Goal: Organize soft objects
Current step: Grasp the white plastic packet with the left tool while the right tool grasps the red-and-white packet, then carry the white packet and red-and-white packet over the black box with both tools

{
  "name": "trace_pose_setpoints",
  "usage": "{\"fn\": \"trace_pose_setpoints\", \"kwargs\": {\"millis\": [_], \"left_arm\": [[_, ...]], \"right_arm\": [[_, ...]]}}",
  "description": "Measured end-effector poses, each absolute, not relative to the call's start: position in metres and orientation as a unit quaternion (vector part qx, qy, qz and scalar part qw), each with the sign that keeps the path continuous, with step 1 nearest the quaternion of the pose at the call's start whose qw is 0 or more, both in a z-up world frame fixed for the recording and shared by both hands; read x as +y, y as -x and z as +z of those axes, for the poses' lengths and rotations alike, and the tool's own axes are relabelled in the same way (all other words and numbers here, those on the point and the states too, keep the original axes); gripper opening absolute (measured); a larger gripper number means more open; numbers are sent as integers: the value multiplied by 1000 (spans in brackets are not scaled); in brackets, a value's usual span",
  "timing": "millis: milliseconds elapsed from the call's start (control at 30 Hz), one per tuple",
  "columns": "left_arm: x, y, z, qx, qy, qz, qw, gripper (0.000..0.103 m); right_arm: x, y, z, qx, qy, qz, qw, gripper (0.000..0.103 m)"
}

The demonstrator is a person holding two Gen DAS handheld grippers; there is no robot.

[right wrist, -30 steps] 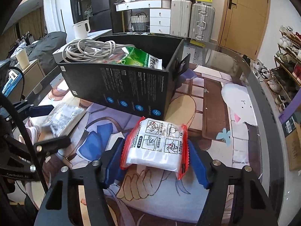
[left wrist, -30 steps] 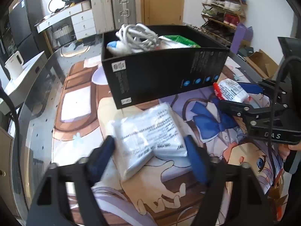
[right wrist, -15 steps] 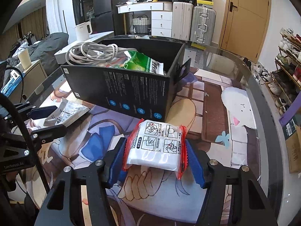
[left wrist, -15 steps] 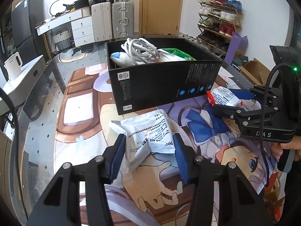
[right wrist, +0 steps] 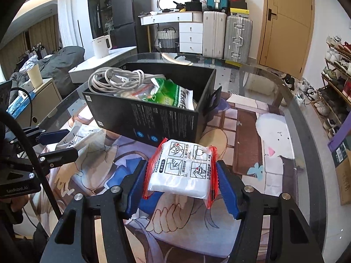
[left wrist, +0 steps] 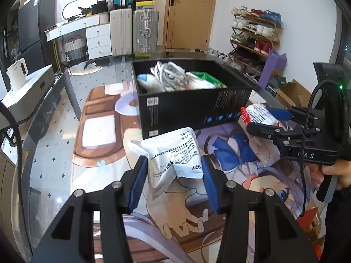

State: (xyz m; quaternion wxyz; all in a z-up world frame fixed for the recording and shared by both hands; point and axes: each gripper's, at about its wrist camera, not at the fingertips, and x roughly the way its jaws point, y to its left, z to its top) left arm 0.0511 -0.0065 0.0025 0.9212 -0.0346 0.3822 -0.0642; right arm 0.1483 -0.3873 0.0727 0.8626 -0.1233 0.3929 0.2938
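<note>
Both packets clamped and lifted off desk: left gripper on white pouch, right gripper on red-edged pack, black box straight ahead, nearer the right.

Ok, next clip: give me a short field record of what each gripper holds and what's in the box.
left gripper: shut on white printed pouch, crumpled, raised off the mat
right gripper: shut on red-edged packet
black box: open-topped, on the table, beyond both grippers
box contents: white cable coil, green packet
surface: illustrated mat on glass table
</note>
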Motion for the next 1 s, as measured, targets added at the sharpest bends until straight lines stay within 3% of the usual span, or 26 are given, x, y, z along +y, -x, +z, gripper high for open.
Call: {"fn": "trace_pose_setpoints", "kwargs": {"millis": [1000], "left_arm": [[-2, -59, 77, 302, 30, -96, 948, 48]], "right_arm": [[-390, -128, 147, 332, 129, 304, 884, 63]]}}
